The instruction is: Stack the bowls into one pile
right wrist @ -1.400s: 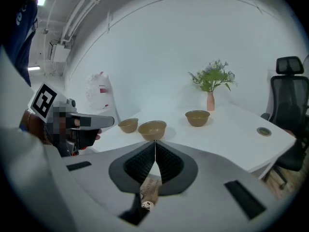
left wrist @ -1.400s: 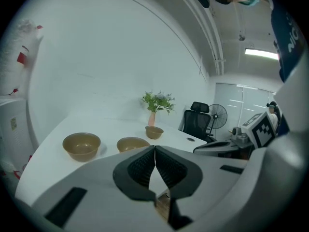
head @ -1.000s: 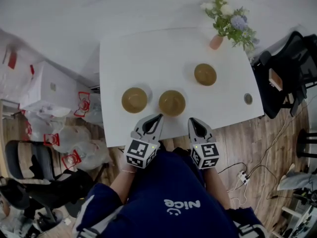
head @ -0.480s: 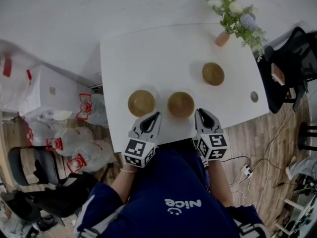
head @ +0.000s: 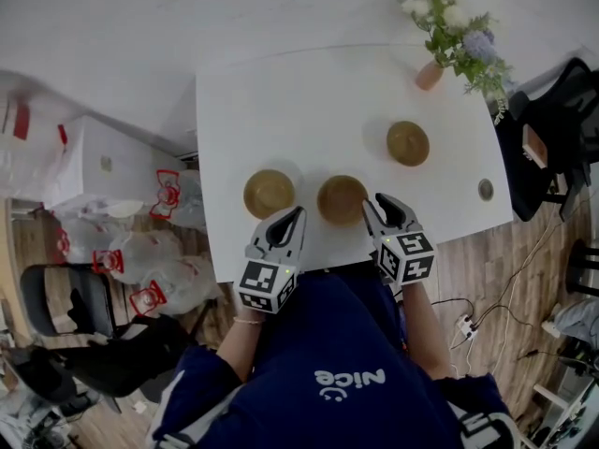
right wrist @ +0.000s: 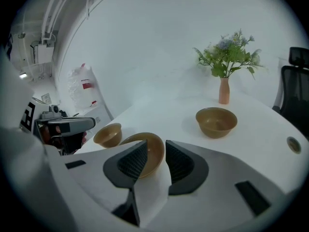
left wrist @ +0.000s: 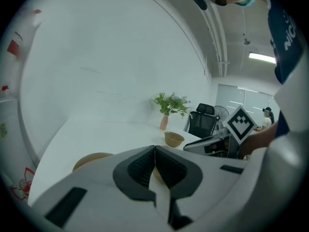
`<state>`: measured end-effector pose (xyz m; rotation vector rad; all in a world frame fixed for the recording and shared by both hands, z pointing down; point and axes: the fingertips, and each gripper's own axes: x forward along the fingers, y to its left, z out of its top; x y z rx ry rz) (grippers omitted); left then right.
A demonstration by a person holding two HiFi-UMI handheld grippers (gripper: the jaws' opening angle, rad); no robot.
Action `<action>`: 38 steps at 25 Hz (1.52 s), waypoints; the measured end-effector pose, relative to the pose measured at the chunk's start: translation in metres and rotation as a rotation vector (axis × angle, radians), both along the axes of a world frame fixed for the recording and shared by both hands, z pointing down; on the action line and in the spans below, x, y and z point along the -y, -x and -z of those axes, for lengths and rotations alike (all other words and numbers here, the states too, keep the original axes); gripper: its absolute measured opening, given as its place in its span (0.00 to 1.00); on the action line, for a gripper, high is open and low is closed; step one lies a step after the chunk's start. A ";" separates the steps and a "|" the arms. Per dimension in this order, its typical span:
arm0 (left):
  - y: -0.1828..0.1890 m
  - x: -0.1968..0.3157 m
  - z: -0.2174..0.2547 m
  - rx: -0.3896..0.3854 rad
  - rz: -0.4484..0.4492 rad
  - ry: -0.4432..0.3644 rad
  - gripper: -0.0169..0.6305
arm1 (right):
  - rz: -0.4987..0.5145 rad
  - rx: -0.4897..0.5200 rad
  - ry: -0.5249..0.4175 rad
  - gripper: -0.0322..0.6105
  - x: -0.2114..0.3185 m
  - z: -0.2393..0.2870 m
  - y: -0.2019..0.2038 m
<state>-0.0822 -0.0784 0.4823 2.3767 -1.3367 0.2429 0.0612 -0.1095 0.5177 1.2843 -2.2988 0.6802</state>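
Bowls all stand apart on the white table [head: 281, 92], so none of the stacking is done; all 3 have yet to go into 1 pile.

From the head view, the left bowl [head: 269, 193] lies just ahead of the left tongs [head: 296, 217]. The middle bowl [head: 342, 199] sits just left of the tips of the right tongs [head: 376, 204]. The far bowl [head: 408, 143] stands well ahead of those, nearer a vase of flowers [head: 429, 75].

In the left gripper view, the left tongs [left wrist: 154, 151] are closed on nothing. The left bowl [left wrist: 91, 158] shows to their left, and the far bowl [left wrist: 174, 139] lies beyond their tips.

In the right gripper view, the right tongs [right wrist: 155, 145] are parted. The middle bowl [right wrist: 153, 161] seems to have its near wall standing between the jaws, though I cannot tell whether either pad touches it. The far bowl [right wrist: 216, 122] sits ahead and to the right.

All 3 look alike: tan-brown, round, upright and empty.
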 end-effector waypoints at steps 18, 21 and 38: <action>0.002 0.012 0.005 0.030 0.124 -0.005 0.05 | 0.163 -0.033 0.231 0.23 0.018 -0.047 0.011; 0.000 0.012 0.004 0.029 0.130 -0.002 0.05 | 0.174 -0.034 0.249 0.23 0.017 -0.051 0.013; -0.001 0.015 0.000 0.043 0.143 0.000 0.05 | 0.172 -0.010 0.244 0.11 0.021 -0.048 0.020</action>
